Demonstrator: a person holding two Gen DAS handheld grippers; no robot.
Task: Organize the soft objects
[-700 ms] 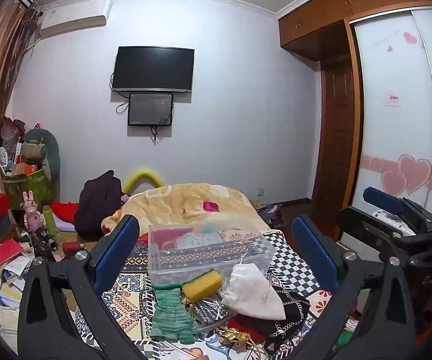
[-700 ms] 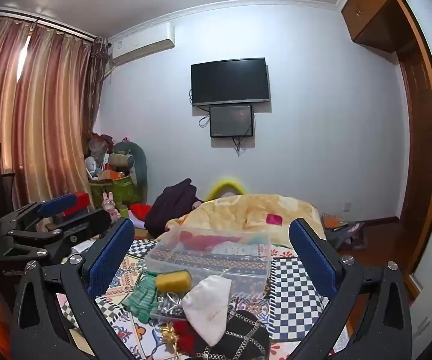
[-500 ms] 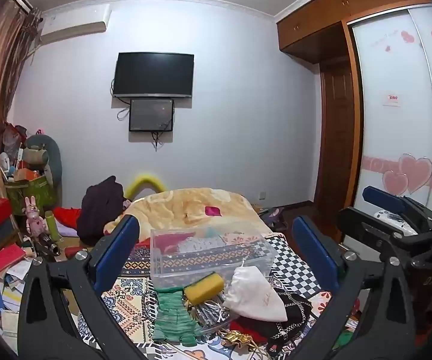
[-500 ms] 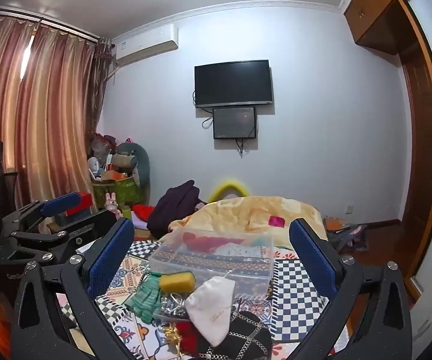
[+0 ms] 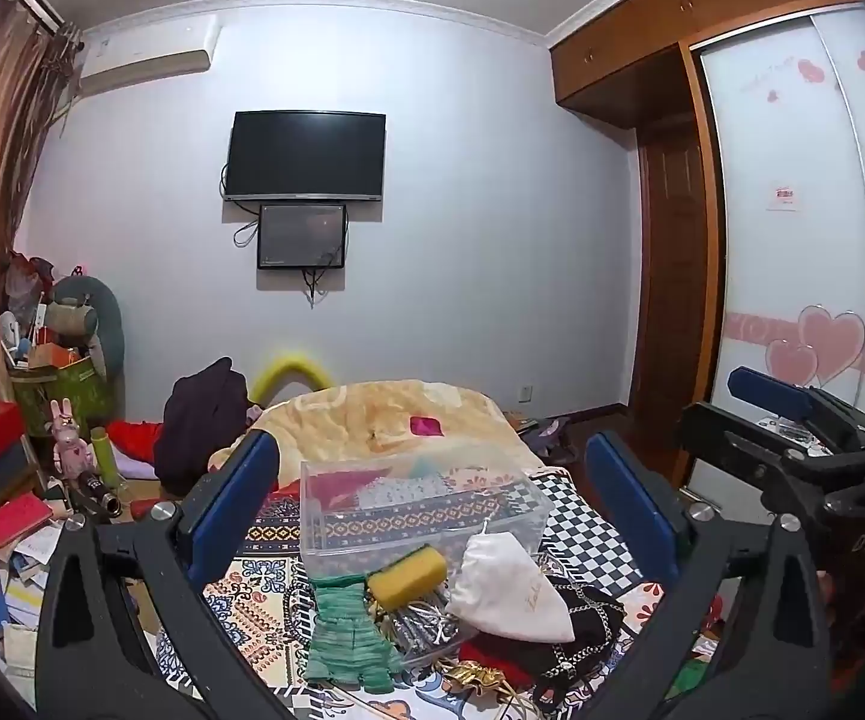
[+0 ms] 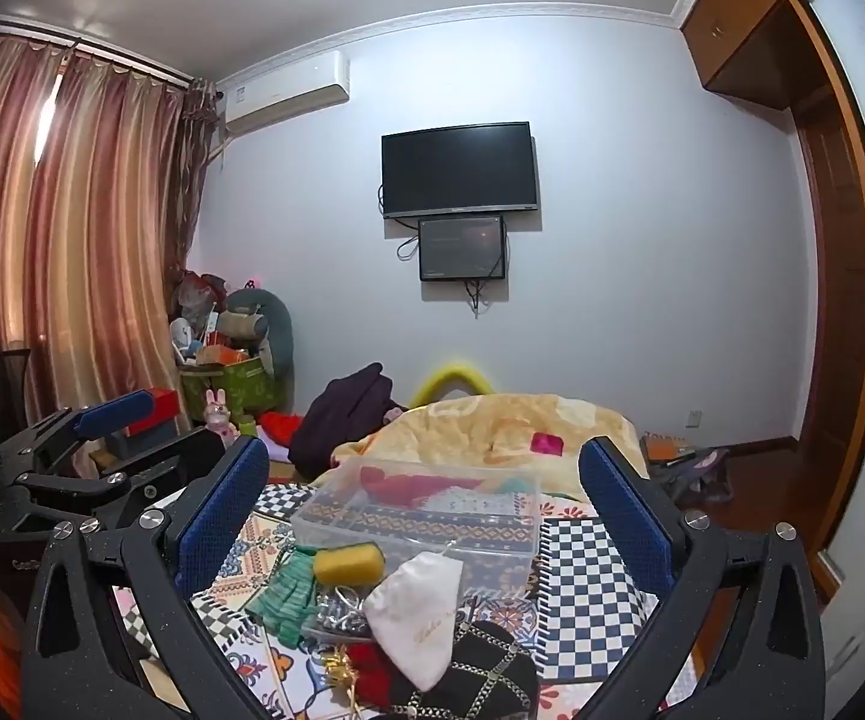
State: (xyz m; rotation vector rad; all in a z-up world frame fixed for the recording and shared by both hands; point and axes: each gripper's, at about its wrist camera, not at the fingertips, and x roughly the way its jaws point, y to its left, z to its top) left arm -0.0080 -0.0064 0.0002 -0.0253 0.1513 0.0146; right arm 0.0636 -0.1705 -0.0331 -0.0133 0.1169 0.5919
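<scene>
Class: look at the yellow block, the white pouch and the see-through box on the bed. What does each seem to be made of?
Yellow block: probably foam sponge, matte with rounded edges. White pouch: soft cloth, likely cotton, creased and slumped. Box: clear hard plastic, glossy; the patterned bedding shows through its walls.

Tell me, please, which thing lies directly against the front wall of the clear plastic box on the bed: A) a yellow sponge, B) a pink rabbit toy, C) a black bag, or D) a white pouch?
A: the yellow sponge rests right against the front wall of the clear plastic box; the white pouch lies beside it, nearer the camera, overlapping the black bag.
</scene>
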